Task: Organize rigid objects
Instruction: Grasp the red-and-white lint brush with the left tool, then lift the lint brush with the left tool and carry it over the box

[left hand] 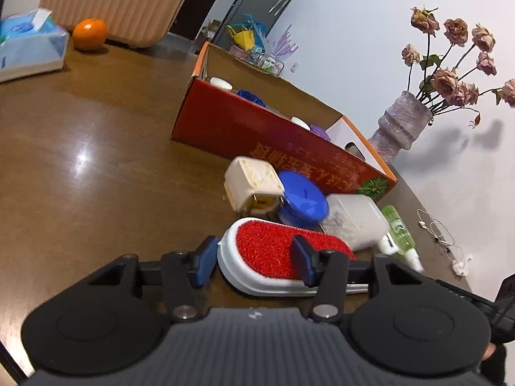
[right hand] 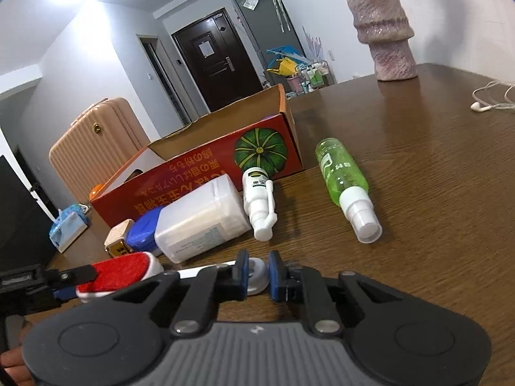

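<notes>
- Brown wooden table (right hand: 418, 167) fills both views; one peach suitcase (left hand: 122, 0) stands beyond its far edge.
- One red cardboard box (left hand: 231, 125), open-topped, sits mid-table.
- One pink vase (right hand: 383, 29) of dried roses.
- One red-faced white lint brush (left hand: 273, 257) lies in front of the box: left gripper (left hand: 257, 260) clamps its head, right gripper (right hand: 257, 273) is pinched tight on its white handle end.
- One frosted container (right hand: 199, 218), one blue round case (left hand: 302, 199), one cream block (left hand: 251, 180).
- Two bottles: green spray (right hand: 341, 173), white nozzle (right hand: 257, 199).
- One orange (left hand: 89, 33).
</notes>
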